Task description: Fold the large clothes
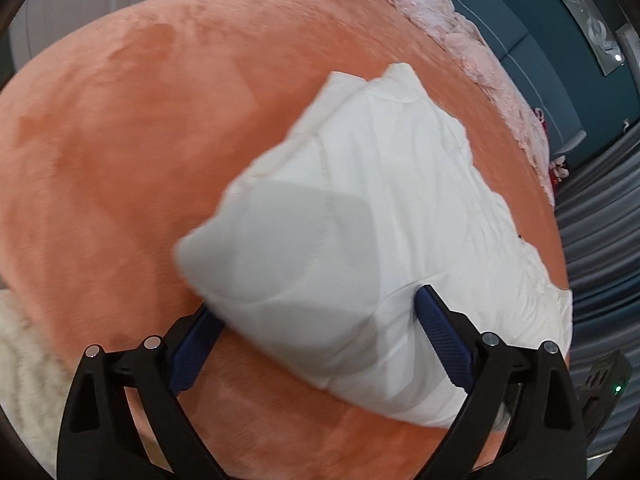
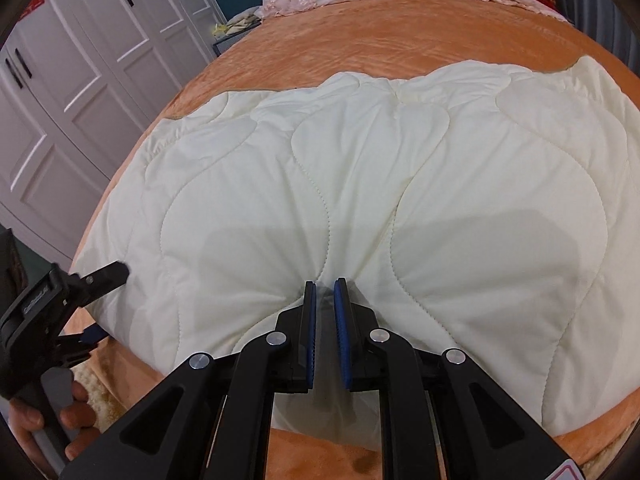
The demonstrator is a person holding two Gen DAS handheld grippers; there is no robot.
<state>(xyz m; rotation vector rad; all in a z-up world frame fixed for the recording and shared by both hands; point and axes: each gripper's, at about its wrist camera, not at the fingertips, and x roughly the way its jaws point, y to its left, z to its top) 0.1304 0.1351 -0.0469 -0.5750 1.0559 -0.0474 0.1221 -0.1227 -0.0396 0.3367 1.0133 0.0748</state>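
Jaws apart, left gripper (image 1: 316,312) straddles quilt (image 1: 360,216).

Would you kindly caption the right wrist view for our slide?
Right gripper nearly closed over a cream quilt on the orange bedspread, left gripper at its edge.

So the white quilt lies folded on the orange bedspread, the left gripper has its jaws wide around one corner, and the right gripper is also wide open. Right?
Not quite. The right gripper is nearly closed, its blue pads a narrow gap apart over the white quilt, as the right wrist view shows. The rest holds: the quilt lies on the orange bedspread, the left gripper wide around a corner.
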